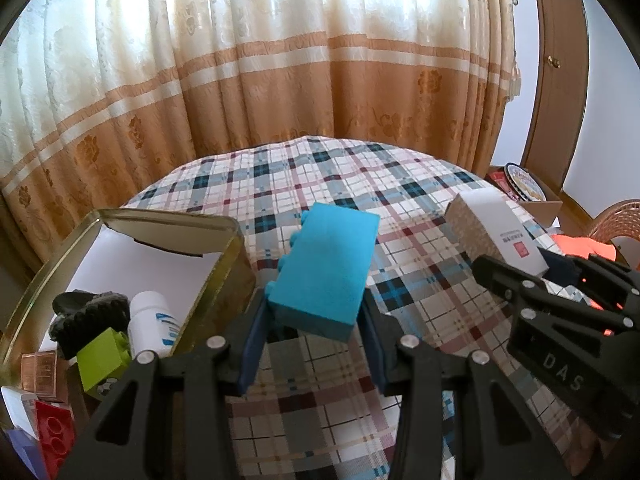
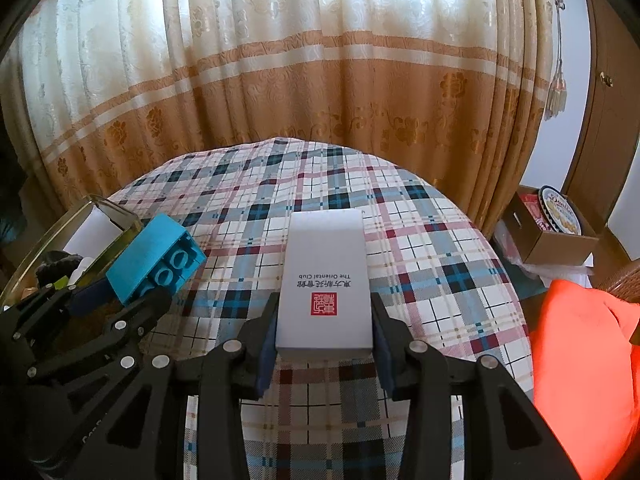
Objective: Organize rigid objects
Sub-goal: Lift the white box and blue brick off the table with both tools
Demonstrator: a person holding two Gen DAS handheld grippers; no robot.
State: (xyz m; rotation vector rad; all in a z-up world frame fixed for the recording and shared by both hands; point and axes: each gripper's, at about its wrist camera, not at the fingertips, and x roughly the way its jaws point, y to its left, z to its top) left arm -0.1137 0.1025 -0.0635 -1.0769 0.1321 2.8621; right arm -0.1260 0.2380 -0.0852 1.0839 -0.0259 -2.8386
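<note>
Both claws are loaded. The left claw (image 1: pixel 312 316) pinches a bright blue studded plastic building brick (image 1: pixel 326 268) between its pads, lifted above the plaid-clothed counter (image 1: pixel 420 312) just right of the open gold metal tin (image 1: pixel 224 276). The right claw (image 2: pixel 324 336) pinches a flat white cardboard box with a red seal (image 2: pixel 325 280), held over the cloth well to the right of that tin.

The job looks well along: inside the tin already lie a white plastic bottle (image 1: pixel 150 322), a lime-green brick (image 1: pixel 103 354), a dark ridged object (image 1: pixel 90 314), a red brick (image 1: pixel 54 434) and a copper-coloured small box (image 1: pixel 40 372). The two held pieces appear to be what is left; no other loose item shows on the cloth.

The tin's far half is bare, so there is room there. Its raised right wall stands between the blue brick and that space and needs clearing from above. The counter's edges curve away beyond the tin and on its right.
</note>
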